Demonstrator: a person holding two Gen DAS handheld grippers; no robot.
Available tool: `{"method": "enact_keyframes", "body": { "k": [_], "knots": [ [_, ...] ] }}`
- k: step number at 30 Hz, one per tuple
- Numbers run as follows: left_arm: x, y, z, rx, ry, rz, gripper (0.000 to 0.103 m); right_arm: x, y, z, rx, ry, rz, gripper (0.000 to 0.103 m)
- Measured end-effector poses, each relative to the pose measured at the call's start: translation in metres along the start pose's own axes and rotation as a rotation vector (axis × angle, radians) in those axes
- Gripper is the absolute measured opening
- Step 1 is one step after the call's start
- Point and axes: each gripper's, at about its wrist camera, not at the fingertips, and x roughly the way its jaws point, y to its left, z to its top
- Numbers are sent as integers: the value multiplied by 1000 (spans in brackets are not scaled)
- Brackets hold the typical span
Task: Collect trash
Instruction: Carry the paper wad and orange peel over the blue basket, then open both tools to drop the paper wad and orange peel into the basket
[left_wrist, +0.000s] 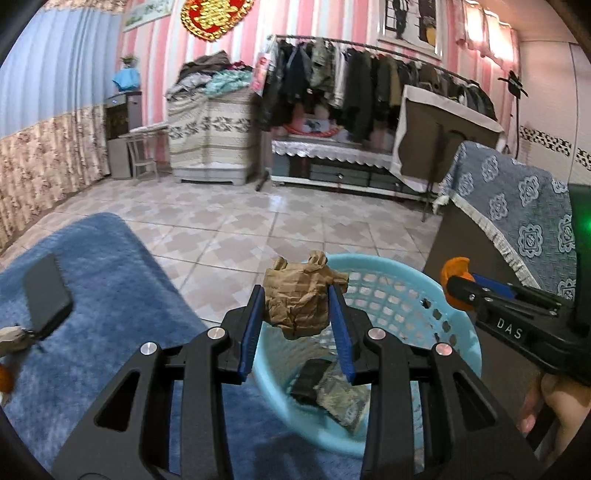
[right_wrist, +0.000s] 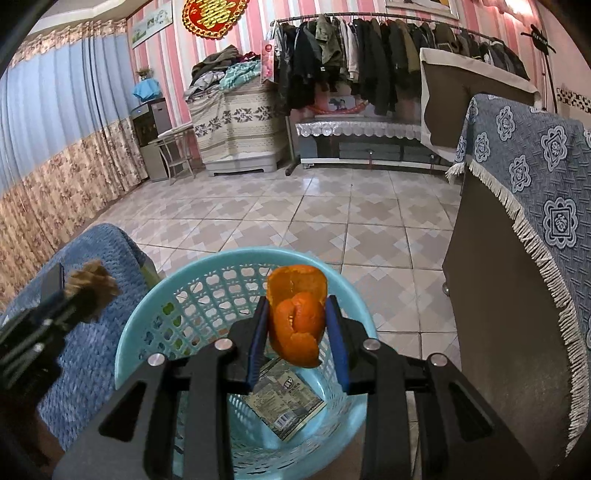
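My left gripper (left_wrist: 297, 291) is shut on a crumpled brown paper ball (left_wrist: 298, 299) and holds it above the near rim of a light blue plastic basket (left_wrist: 406, 291). My right gripper (right_wrist: 297, 306) is shut on an orange peel (right_wrist: 297, 317) and holds it over the same basket (right_wrist: 147, 314). In the basket lie a printed wrapper (right_wrist: 284, 402) and a dark item (left_wrist: 308, 380). The right gripper also shows in the left wrist view (left_wrist: 458, 284), and the left gripper with its paper shows in the right wrist view (right_wrist: 92, 291).
A blue fuzzy cover (left_wrist: 118, 280) lies left of the basket, with a black phone (left_wrist: 46, 295) on it. A cabinet with a blue patterned cloth (right_wrist: 524, 192) stands to the right. Tiled floor (right_wrist: 332, 221), a clothes rack (right_wrist: 369, 55) and a draped cabinet (right_wrist: 236, 125) are beyond.
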Motion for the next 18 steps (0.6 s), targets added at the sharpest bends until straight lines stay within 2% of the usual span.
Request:
{"method": "enact_keyframes", "body": {
  "k": [7,8,9,11,12,18],
  "knots": [
    [20,-21,2,53,11,-18,36,8,-10,-3,34,23,-3,31],
    [21,-21,2,52,13,-22,40,9,-10,-4,35,25,-4,31],
    [21,-21,4,51,13,-18,53,10,-10,-4,35,25,-5,31],
    [17,-19,6,47,-14,24,70,10,-11,-4,35,24,-3,31],
    [14,-16,7,45,-36,51,75,10,-11,-4,35,24,-3,31],
    [-6,9,15,4,-85,123,89,12,-7,-2,18,16,6,31]
  ]
}}
